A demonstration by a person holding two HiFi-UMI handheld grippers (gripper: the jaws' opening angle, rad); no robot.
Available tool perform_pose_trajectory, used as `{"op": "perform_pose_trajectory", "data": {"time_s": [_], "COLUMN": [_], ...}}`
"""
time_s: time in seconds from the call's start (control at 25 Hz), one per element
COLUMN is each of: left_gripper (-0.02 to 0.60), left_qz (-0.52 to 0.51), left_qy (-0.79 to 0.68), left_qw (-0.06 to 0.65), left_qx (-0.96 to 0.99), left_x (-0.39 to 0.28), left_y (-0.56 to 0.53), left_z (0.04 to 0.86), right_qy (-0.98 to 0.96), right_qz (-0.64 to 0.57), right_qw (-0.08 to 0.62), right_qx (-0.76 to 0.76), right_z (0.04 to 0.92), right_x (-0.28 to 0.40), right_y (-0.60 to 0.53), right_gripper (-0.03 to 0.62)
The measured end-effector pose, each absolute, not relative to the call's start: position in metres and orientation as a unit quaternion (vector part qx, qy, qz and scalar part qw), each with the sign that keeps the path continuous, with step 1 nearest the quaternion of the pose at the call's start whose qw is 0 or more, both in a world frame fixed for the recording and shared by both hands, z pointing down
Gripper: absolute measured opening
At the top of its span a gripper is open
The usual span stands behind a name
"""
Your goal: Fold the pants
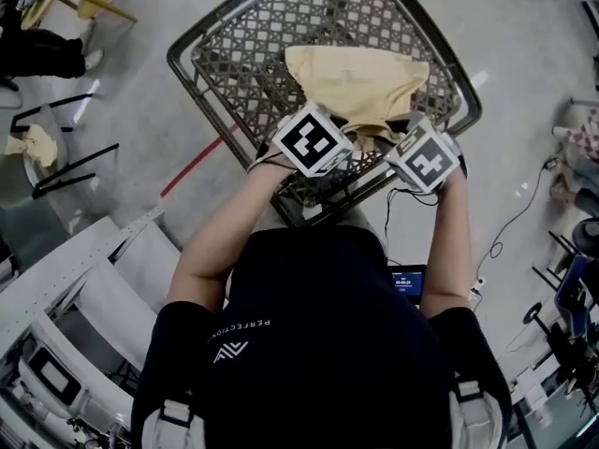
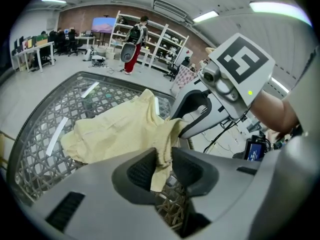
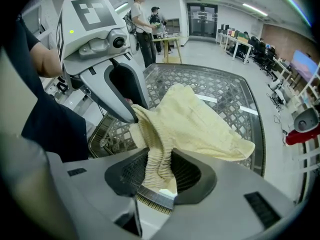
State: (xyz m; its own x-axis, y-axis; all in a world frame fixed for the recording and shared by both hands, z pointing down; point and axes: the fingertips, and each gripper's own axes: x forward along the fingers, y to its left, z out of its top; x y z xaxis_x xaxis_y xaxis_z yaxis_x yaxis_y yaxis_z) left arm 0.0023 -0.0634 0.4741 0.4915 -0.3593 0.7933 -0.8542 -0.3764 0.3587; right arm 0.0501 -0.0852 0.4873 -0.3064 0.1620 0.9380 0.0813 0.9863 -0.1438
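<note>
Head view: pale yellow fabric pants (image 1: 360, 82) lie bunched toward 12 o'clock on the woven lattice surface with a dark rim (image 1: 201, 50). The left tool (image 1: 316, 162) and right tool (image 1: 419, 166) sit side by side at its 6 o'clock edge. Left gripper view: the left tool is clamped on the cloth's near hem. Right gripper view: the right tool pinches the gathered elastic waistband. The paired grips likely serve to draw the waist out evenly.

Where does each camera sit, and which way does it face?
Head view: on the person's head, looking steeply down at pants on the wicker table; forearms, torso show.
Left gripper view: on the left gripper, looking along its jaws, shut on the pants; a forearm shows.
Right gripper view: on the right gripper, likewise shut on the pants; dark sleeve shows.
Both gripper views show the other gripper.
</note>
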Motion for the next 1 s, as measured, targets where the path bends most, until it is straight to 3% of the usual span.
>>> {"op": "perform_pose_trajectory", "data": {"time_s": [0.28,1.0], "left_gripper": [0.107,0.118], "left_qz": [0.302,0.303], "left_qy": [-0.413,-0.439], "left_qw": [0.428,0.433], "left_qx": [0.745,0.727], "left_x": [-0.014,-0.055], "left_y": [-0.089,-0.140], "left_z": [0.491,0.518], "right_qy": [-0.811,-0.822], "right_qz": [0.029,0.029], "right_qw": [0.576,0.565], "right_qx": [-0.093,-0.068], "right_z": [0.503,0.530], "right_x": [0.032,-0.005], "right_y": [-0.114,-0.163], "right_gripper": [0.147,0.149]}}
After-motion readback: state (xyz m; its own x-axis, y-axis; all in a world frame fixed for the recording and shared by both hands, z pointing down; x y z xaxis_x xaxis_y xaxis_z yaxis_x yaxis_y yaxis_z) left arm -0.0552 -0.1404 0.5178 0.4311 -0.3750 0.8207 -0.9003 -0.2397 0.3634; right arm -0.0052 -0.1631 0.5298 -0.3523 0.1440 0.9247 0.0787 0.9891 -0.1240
